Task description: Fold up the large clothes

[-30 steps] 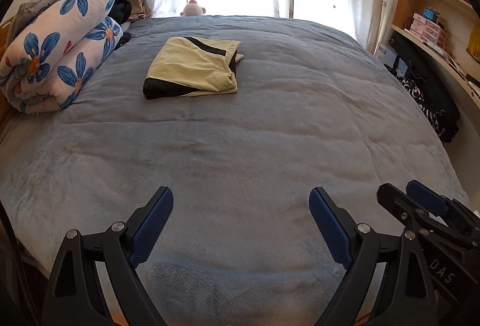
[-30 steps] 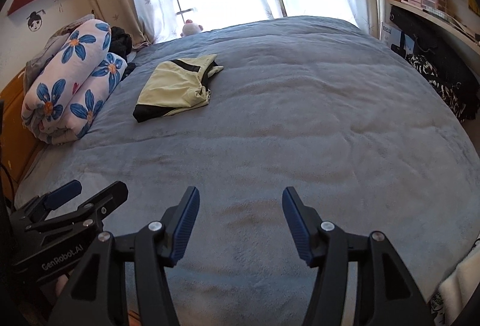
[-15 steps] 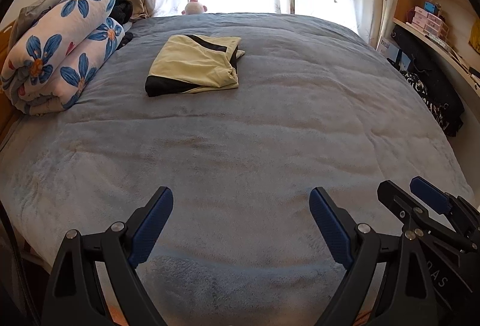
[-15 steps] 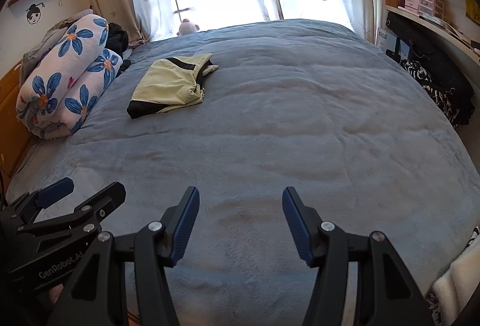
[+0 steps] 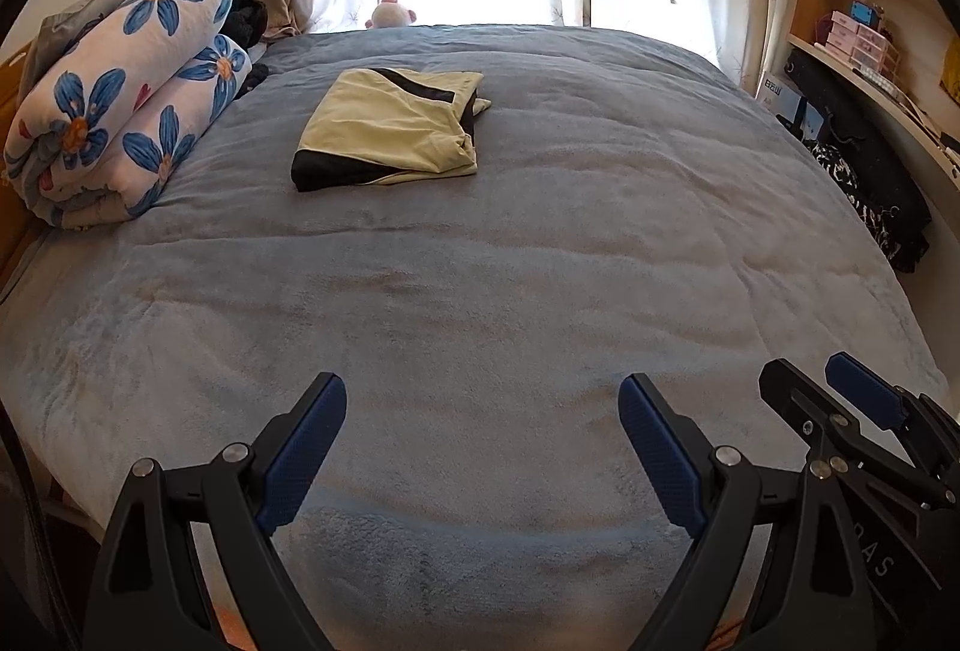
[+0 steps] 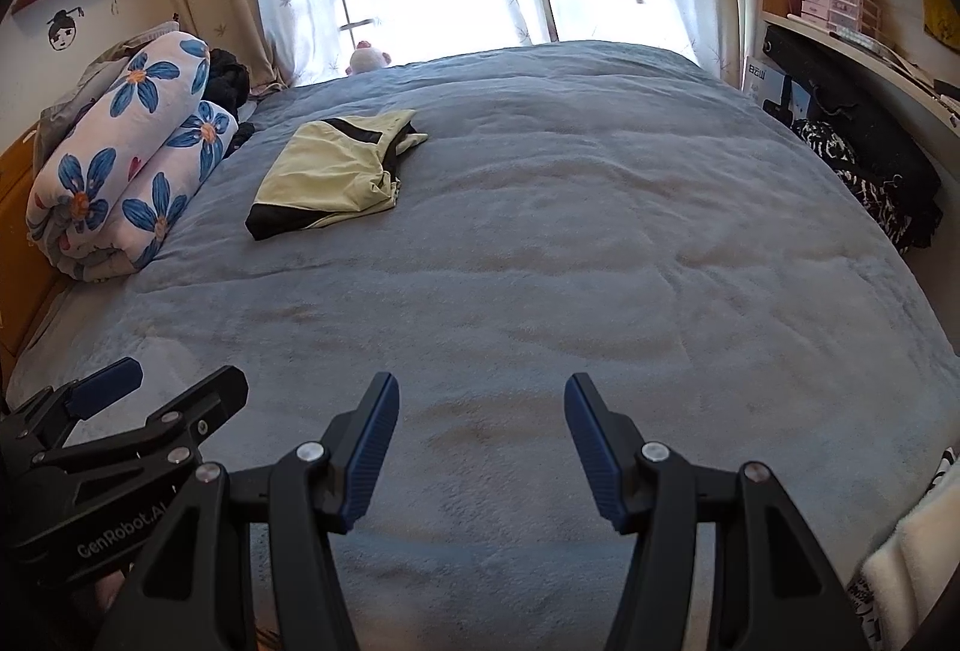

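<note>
A folded pale yellow garment with black trim (image 5: 390, 129) lies on the blue-grey bedspread (image 5: 510, 291) at the far left; it also shows in the right wrist view (image 6: 336, 183). My left gripper (image 5: 483, 441) is open and empty over the near edge of the bed. My right gripper (image 6: 480, 441) is open and empty beside it, also far from the garment. The right gripper shows at the right edge of the left wrist view (image 5: 840, 411), and the left gripper at the lower left of the right wrist view (image 6: 150, 399).
A rolled white quilt with blue flowers (image 5: 120, 111) lies along the bed's left side. A small plush toy (image 5: 390, 15) sits at the far edge by the window curtains. Shelves with boxes and dark bags (image 5: 858, 153) line the right wall.
Both grippers have tilted up and drawn back slightly, so the garment and quilt sit lower in view. Both stay open and empty.
</note>
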Demonstrator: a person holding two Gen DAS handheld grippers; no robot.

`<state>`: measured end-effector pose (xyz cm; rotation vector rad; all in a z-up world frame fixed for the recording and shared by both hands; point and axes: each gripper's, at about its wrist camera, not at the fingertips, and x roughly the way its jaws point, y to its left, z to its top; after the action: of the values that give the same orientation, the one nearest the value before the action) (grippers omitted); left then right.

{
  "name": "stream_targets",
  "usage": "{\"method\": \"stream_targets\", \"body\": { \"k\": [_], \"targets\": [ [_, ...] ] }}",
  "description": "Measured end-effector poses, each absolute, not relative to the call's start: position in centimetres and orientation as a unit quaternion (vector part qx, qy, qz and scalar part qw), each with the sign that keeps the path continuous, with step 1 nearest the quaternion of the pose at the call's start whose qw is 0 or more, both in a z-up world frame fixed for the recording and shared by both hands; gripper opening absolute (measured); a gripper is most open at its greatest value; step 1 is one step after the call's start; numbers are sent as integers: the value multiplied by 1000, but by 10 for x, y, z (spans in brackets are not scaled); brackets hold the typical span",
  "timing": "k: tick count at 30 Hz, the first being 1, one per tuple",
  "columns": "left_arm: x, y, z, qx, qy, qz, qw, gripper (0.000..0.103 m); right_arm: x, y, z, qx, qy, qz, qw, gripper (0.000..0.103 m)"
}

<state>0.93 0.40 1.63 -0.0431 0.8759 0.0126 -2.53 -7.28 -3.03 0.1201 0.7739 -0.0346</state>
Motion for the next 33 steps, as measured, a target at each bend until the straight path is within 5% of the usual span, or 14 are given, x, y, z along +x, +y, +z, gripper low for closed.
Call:
{"method": "stream_targets", "body": {
  "k": [33],
  "targets": [
    [13, 0, 12, -20, 436, 8, 900, 91, -21, -81, -36, 61, 383, -25, 921, 58]
  ]
}}
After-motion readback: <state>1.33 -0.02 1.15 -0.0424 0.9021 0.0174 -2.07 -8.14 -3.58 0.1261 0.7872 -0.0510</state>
